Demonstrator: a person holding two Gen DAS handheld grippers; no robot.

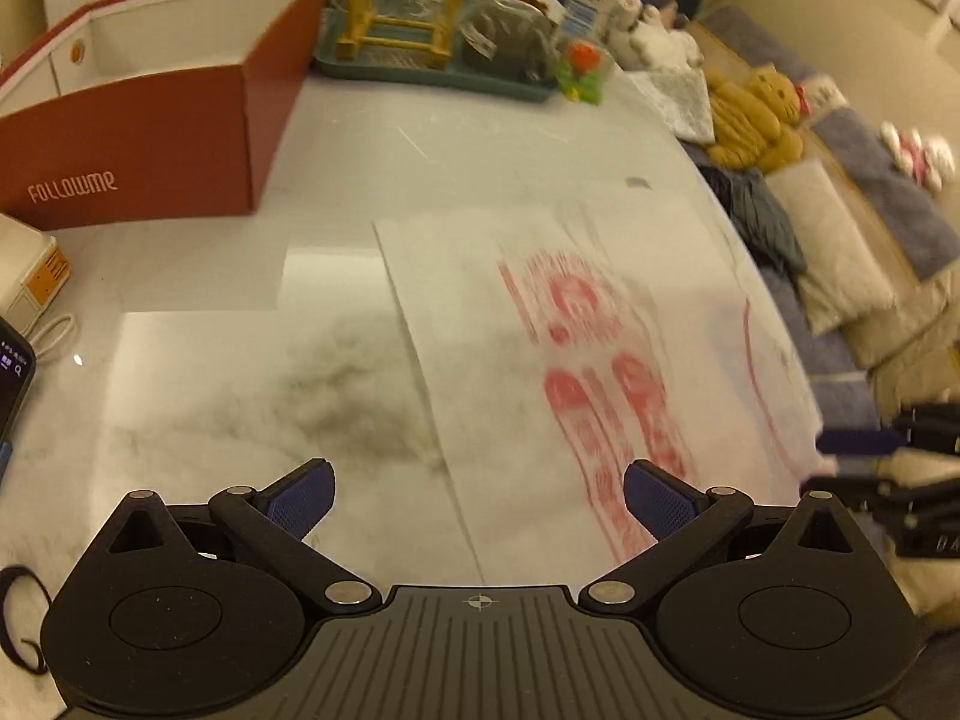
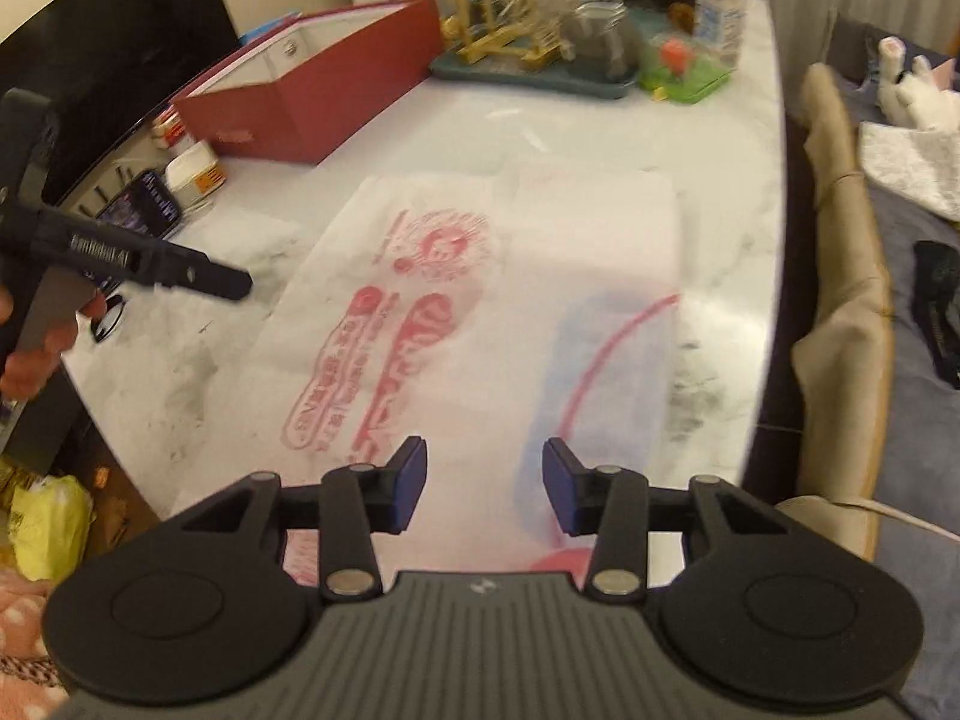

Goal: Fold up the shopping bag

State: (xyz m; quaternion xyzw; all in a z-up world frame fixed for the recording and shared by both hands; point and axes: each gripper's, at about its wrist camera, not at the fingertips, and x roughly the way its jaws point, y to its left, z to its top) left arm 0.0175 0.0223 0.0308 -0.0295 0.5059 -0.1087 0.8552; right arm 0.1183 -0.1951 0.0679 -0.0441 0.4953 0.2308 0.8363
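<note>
Fingers on both the left gripper [image 1: 479,501] and right gripper [image 2: 485,483] gape wide, holding nothing. The shopping bag [image 2: 480,300] lies flat on the desk [image 2: 420,120], long axis running away from them, right one nearer.

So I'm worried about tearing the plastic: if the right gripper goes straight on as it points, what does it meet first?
Probably the white shopping bag lying flat on the marble table; the open right gripper hovers over it, though depth is unclear.

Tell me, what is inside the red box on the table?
The red box stands open, with white inner walls. Only the upper part of those walls shows in both views. Its bottom is hidden by the near wall, so I cannot tell whether it holds anything.
</note>
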